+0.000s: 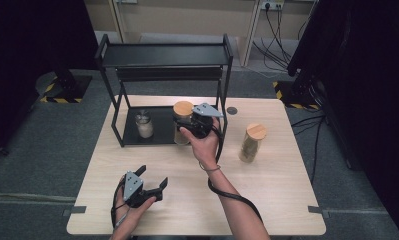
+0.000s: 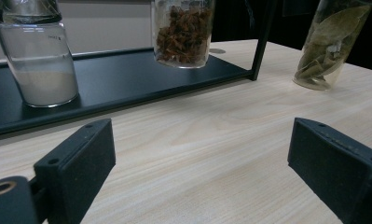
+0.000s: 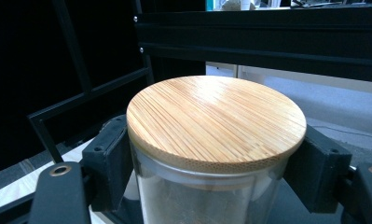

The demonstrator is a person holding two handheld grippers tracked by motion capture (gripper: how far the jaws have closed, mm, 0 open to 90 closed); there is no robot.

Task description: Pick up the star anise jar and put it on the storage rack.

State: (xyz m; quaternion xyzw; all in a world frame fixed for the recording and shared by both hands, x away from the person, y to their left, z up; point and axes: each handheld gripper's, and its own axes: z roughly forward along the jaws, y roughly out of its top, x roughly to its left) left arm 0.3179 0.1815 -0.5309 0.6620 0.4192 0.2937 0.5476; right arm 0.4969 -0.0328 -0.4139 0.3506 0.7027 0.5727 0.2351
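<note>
On the light wooden bench (image 1: pixel 267 200) stood a black two-tier metal rack (image 1: pixel 162 55), its lower shelf resting on the bench surface. At the right front corner of that lower shelf stood a glass jar with a bamboo lid (image 1: pixel 183 109), upright, its long axis vertical and the lid facing up. The right gripper (image 1: pixel 197 122) was closed on this jar — in the right gripper view the two black jaws pressed the glass on opposite sides just under the lid (image 3: pixel 216 119). The jar held reddish-brown dried pieces, seen in the left gripper view (image 2: pixel 183 32), where its base sat on the shelf.

Further left on the same shelf stood a smaller glass jar (image 1: pixel 144 125), upright, partly filled with a pale powder (image 2: pixel 46 86); its top looked metallic, though the closure type could not be made out.

Out on the open bench, to the right of the rack and apart from it, stood a tall glass jar with a bamboo lid (image 1: pixel 252 142), holding dried leaves (image 2: pixel 330 42) — upright, with a slight apparent lean in the high view.

The left gripper (image 1: pixel 149 182) rested low near the front of the bench, held in the person's left hand (image 1: pixel 129 207), pointing toward the rack. Its jaws stood wide apart with nothing between them, bare bench showing in the gap.
</note>
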